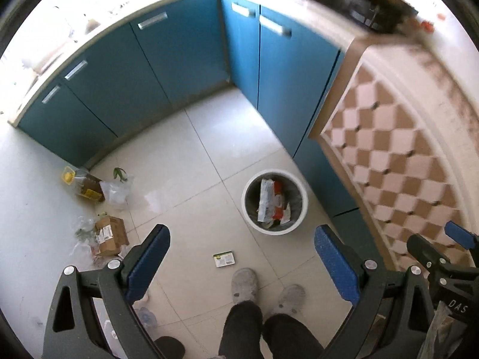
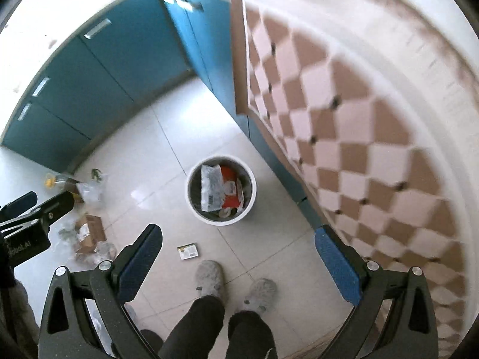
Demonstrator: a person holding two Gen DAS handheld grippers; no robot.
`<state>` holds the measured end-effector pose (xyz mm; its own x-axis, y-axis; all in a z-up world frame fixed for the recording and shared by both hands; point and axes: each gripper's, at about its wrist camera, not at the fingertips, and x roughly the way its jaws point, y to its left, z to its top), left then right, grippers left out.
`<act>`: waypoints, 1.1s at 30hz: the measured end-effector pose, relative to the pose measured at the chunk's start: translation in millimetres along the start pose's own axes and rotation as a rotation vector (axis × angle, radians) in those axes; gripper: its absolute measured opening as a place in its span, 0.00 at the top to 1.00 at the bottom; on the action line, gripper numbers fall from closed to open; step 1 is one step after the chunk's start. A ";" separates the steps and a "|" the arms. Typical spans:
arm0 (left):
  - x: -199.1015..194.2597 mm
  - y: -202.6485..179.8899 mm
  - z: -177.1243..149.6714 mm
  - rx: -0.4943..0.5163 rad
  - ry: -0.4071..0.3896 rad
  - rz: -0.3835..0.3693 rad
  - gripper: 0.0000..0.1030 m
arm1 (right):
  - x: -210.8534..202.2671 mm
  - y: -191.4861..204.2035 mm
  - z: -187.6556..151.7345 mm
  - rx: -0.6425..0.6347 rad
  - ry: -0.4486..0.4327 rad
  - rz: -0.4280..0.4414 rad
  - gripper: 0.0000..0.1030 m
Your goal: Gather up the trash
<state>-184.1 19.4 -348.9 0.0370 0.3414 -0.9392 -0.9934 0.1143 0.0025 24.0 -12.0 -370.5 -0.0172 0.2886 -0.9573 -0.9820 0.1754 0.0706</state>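
Both claws, left gripper (image 1: 242,239) and right gripper (image 2: 238,239), gape wide and empty, high above the bin (image 1: 274,202); 1 small packet (image 1: 224,258) lies on the floor tiles (image 1: 194,155) below.

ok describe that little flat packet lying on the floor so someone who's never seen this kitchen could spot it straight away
Start at the round white trash bin standing on the pale tiled floor near the blue cabinets. Come from the bin toward the person's grey slippers: the small flat packet lies alone between them. Unlike the brown cardboard box and crumpled plastic off to the left, it is thin, rectangular, white with a green edge.
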 end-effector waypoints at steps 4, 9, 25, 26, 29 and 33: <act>-66.7 4.1 -5.7 -0.031 -0.051 -0.011 0.04 | -81.6 3.2 -5.3 -0.040 -0.058 0.029 0.00; -133.9 11.5 -12.6 -0.050 -0.102 -0.065 0.04 | -160.4 7.4 -14.8 -0.051 -0.108 0.064 0.00; -241.9 48.7 -17.4 -0.052 -0.154 -0.300 0.04 | -306.9 34.5 -30.3 -0.074 -0.170 0.216 0.00; -245.9 49.6 -18.2 -0.049 -0.157 -0.310 0.04 | -314.5 37.1 -30.4 -0.077 -0.177 0.228 0.00; -256.9 52.8 -19.4 -0.047 -0.163 -0.341 0.04 | -330.2 41.9 -31.0 -0.080 -0.181 0.259 0.00; -267.2 55.7 -21.4 -0.045 -0.161 -0.371 0.04 | -342.4 47.7 -32.6 -0.086 -0.176 0.281 0.00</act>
<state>-251.7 -85.5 -105.1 0.4069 0.4271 -0.8075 -0.9130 0.2175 -0.3451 -23.1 -133.2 -48.5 -0.2638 0.4740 -0.8401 -0.9558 -0.0115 0.2937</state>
